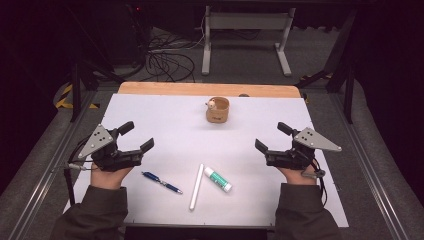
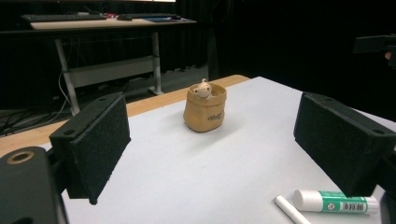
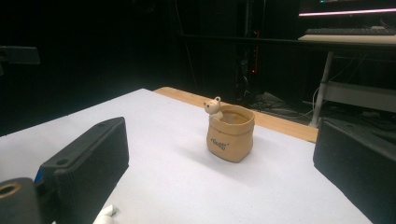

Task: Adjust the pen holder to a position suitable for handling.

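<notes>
A tan bag-shaped cup (image 1: 218, 110) with a small bear figure on its rim stands upright at the far middle of the white sheet (image 1: 170, 120). It also stands ahead of the left gripper as the cup (image 2: 204, 108) and ahead of the right gripper as the cup (image 3: 230, 133). Near the front lie a blue pen (image 1: 161, 182), a white stick (image 1: 196, 186) and a glue stick (image 1: 217, 179). My left gripper (image 1: 137, 136) rests at the left, open and empty. My right gripper (image 1: 273, 137) rests at the right, open and empty.
A wooden table edge (image 1: 210, 89) runs behind the sheet. Beyond it stand a white desk frame (image 1: 246, 40) and loose cables (image 1: 167, 62) on the floor. Grey carpeted side ledges flank the table.
</notes>
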Action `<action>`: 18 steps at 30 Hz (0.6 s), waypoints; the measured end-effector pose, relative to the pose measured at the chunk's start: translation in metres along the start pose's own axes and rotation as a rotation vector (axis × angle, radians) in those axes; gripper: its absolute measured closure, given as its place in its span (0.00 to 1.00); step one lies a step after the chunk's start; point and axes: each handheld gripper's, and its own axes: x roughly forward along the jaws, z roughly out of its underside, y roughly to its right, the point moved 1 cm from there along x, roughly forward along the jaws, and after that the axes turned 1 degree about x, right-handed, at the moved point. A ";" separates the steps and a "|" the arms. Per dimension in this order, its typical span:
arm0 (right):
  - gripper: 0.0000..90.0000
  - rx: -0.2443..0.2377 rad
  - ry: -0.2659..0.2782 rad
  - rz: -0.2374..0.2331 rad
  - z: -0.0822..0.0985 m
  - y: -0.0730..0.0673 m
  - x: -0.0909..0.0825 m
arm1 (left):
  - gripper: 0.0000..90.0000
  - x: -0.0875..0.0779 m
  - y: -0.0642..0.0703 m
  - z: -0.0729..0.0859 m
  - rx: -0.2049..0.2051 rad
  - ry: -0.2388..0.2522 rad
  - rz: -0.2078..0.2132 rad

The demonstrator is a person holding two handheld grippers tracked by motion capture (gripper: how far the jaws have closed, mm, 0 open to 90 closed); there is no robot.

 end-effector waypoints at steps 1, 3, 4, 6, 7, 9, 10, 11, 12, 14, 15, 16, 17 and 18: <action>0.05 0.000 0.000 0.000 0.000 0.000 0.000 | 0.13 0.001 0.002 0.000 0.006 0.000 -0.004; 0.05 -0.003 -0.002 -0.005 0.000 -0.001 0.000 | 0.13 0.003 0.005 0.000 0.012 -0.005 -0.006; 0.05 -0.003 -0.002 -0.005 0.000 -0.001 0.000 | 0.13 0.003 0.005 0.000 0.012 -0.005 -0.006; 0.05 -0.007 0.000 -0.009 -0.001 -0.003 0.000 | 0.13 0.006 0.007 0.000 0.009 0.000 -0.002; 0.05 -0.004 0.003 -0.009 -0.001 -0.003 0.000 | 0.13 0.007 0.008 0.000 0.013 -0.004 -0.003; 0.05 -0.009 0.004 -0.008 -0.002 -0.003 -0.001 | 0.13 0.011 0.010 0.001 0.015 -0.021 -0.006; 0.05 -0.008 0.006 -0.009 -0.002 -0.004 -0.001 | 0.13 0.013 0.012 0.002 0.016 -0.024 -0.003; 0.05 -0.009 0.009 -0.007 -0.003 -0.004 -0.002 | 0.13 0.015 0.013 0.002 0.017 -0.026 0.000; 0.05 -0.010 0.011 -0.002 -0.003 -0.003 -0.003 | 0.14 0.019 0.016 0.003 0.018 -0.035 0.002; 0.05 -0.011 0.013 0.000 -0.004 -0.003 -0.004 | 0.14 0.020 0.018 0.004 0.021 -0.033 0.002; 0.05 -0.008 0.013 -0.002 -0.004 -0.004 -0.005 | 0.14 0.022 0.020 0.004 0.020 -0.029 -0.004; 0.05 -0.008 0.013 -0.002 -0.004 -0.004 -0.005 | 0.14 0.023 0.021 0.005 0.019 -0.029 -0.009; 0.05 -0.010 0.011 0.002 -0.004 -0.004 -0.006 | 0.14 0.025 0.023 0.005 0.015 -0.025 -0.012; 0.05 -0.018 0.011 0.007 -0.005 -0.005 -0.008 | 0.14 0.027 0.025 0.005 0.010 -0.027 -0.017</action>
